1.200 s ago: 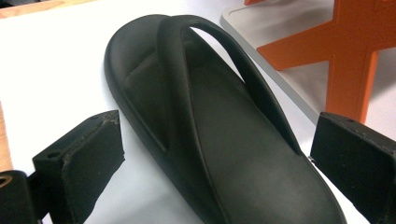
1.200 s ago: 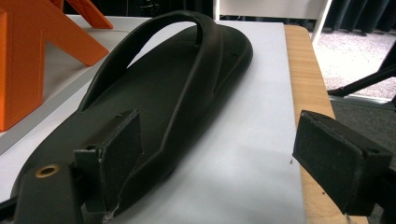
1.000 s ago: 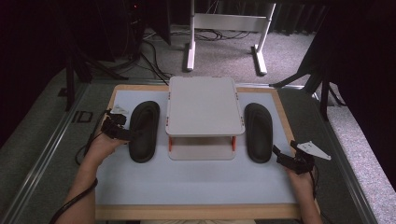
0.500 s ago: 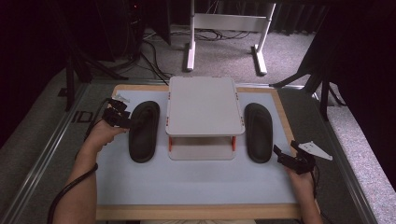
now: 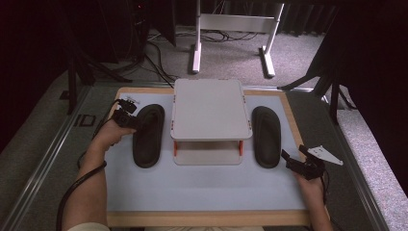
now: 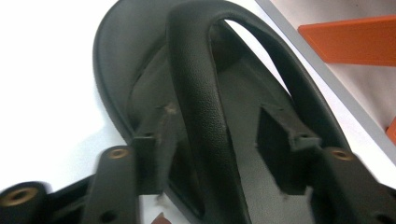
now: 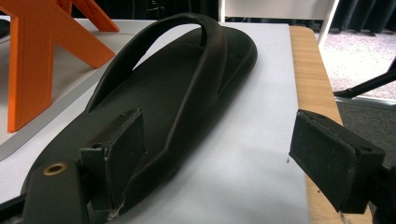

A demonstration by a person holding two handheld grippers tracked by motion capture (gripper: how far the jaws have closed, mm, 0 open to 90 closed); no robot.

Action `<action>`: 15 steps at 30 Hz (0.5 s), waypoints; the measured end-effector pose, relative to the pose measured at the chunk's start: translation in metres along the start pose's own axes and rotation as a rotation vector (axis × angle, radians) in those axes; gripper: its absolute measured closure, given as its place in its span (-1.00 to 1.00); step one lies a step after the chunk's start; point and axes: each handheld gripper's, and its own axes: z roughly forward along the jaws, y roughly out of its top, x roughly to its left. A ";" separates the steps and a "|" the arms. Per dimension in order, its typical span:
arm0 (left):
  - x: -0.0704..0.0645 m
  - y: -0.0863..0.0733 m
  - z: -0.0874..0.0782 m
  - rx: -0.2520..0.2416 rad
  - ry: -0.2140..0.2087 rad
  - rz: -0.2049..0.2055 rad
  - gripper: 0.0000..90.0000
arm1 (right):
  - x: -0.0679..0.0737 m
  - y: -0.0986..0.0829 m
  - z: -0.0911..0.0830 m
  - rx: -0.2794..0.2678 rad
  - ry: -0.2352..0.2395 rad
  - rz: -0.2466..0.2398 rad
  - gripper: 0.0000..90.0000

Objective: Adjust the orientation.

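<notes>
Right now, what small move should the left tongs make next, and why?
Probably close on the strap. The left tongs are open with the left sandal's strap between the jaws, so closing should grip it; the right tongs wait open beside the other sandal.

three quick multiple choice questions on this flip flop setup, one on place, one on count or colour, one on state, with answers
1. Where does the two-level rack stand?
A. between the two flip-flops
B. left of both flip-flops
C. off the table

2. How many black flip-flops lie on the table?
A. one
B. two
C. four

3. How do the left tongs stand?
A. shut on nothing, far from any flip-flop
B. open, one jaw on each side of the left flip-flop's strap
C. shut on the rack's orange leg

Answers:
1. A: in the high view the left flip-flop and the right flip-flop flank it.
2. B: one lies on each side of the rack.
3. B: the left gripper view shows the strap running between the spread jaws.
</notes>
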 end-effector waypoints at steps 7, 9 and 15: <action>0.005 0.001 0.005 -0.018 -0.023 0.005 0.29 | 0.002 0.000 0.001 0.006 0.007 -0.024 -0.54; 0.006 0.003 0.008 -0.006 -0.025 0.014 0.33 | 0.003 0.000 0.001 0.010 0.005 -0.026 -0.54; 0.006 0.005 0.013 0.012 -0.044 -0.006 0.40 | 0.001 0.000 0.000 0.003 0.005 -0.014 -0.54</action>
